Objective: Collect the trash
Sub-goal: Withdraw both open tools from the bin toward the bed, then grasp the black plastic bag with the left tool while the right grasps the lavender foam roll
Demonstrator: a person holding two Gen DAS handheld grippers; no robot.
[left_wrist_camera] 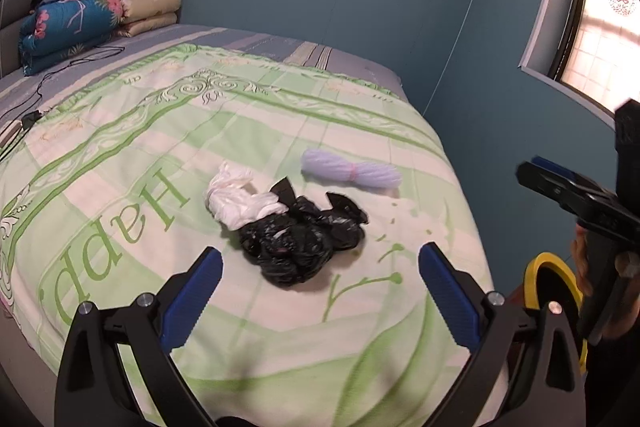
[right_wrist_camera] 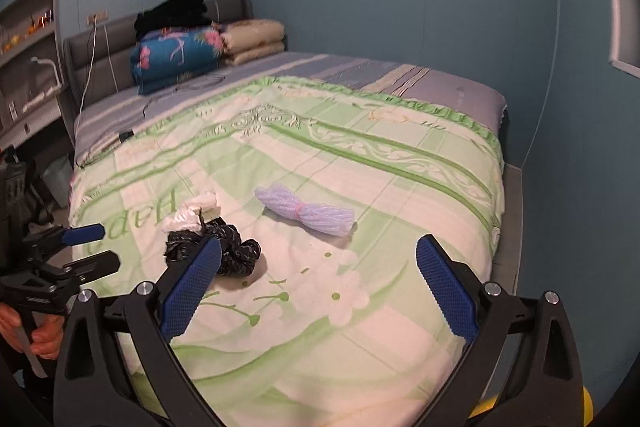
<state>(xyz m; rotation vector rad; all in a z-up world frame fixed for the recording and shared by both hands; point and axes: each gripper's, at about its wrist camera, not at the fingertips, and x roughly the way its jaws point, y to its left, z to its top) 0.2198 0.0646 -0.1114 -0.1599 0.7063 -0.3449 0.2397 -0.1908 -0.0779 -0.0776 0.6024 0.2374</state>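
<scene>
Trash sits mid-bed on the green quilt [left_wrist_camera: 120,155]: black bag [left_wrist_camera: 300,243] crumpled, white bag [left_wrist_camera: 236,195] touching it on the headboard side, lilac mesh bundle [left_wrist_camera: 350,173] just beside it (wall side). Left gripper [left_wrist_camera: 320,291] and right gripper [right_wrist_camera: 318,287] hover short of the black bag, fingers spread wide, empty.

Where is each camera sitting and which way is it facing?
Left wrist: rides the left tool, open, aimed down over the bed at the black bag; the right tool shows at the right edge.
Right wrist: rides the right tool, open, facing the headboard; the left tool and a hand show at left.
Shared: white bag, purple bundle, folded quilts.
</scene>
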